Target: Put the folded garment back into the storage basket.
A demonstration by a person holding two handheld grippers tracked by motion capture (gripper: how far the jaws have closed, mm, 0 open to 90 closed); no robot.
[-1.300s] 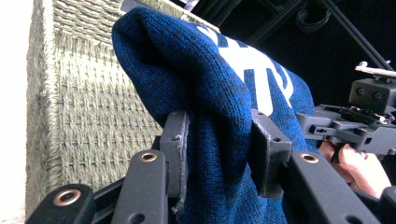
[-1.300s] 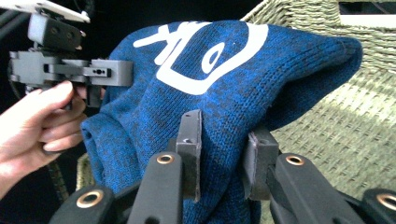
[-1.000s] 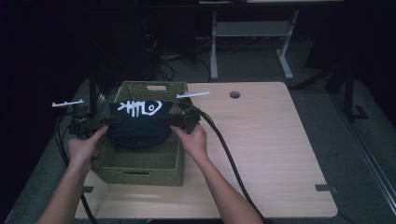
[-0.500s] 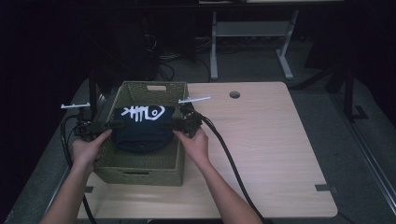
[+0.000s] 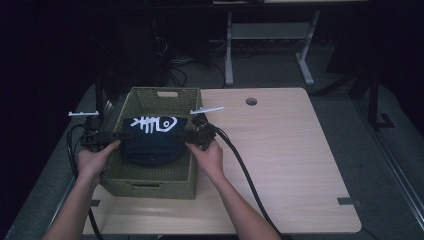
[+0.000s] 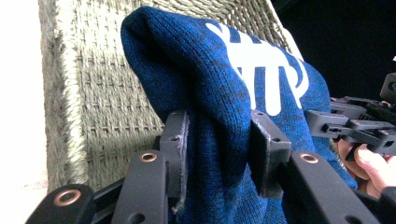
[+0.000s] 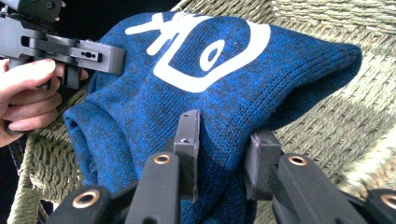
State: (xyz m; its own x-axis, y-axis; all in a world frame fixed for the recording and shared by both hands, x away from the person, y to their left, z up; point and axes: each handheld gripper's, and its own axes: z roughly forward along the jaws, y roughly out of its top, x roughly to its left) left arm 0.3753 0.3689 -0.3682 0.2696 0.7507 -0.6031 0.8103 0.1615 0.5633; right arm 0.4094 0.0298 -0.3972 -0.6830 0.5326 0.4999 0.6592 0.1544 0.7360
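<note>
The blue knit sweater (image 5: 152, 140) with its white fishbone print hangs stretched between the two claws, over the woven basket (image 5: 150, 175). The left claw (image 6: 219, 154) is clamped on one edge, the right claw (image 7: 222, 149) on the other. Folding looks done; lowering and letting go remain. Since the earlier frame the bundle has sunk slightly toward the basket.

blue knit hat (image 5: 151, 142) lowered deeper into basket (image 5: 150, 180)
</note>
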